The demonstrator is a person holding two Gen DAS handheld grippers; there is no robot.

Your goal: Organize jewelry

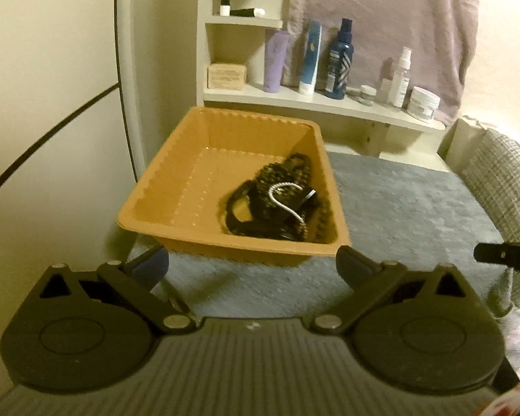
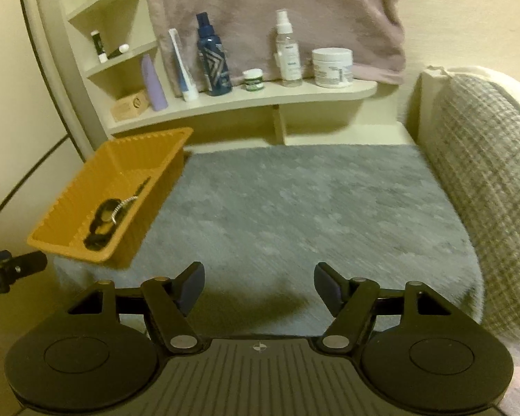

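Orange basket [image 1: 176, 187], centre frame on grey mat [image 1: 398, 201]: dark beaded necklaces [image 1: 260, 204] and silver bracelet [image 1: 284, 197] already inside; left gripper [image 1: 253, 263] wide, empty; right gripper [image 2: 259, 286] parted, empty; no loose jewelry visible, task seemingly near done.

Labels on the shelf bottles [image 2: 213, 62] and jar [image 2: 332, 67] are too blurred to read.
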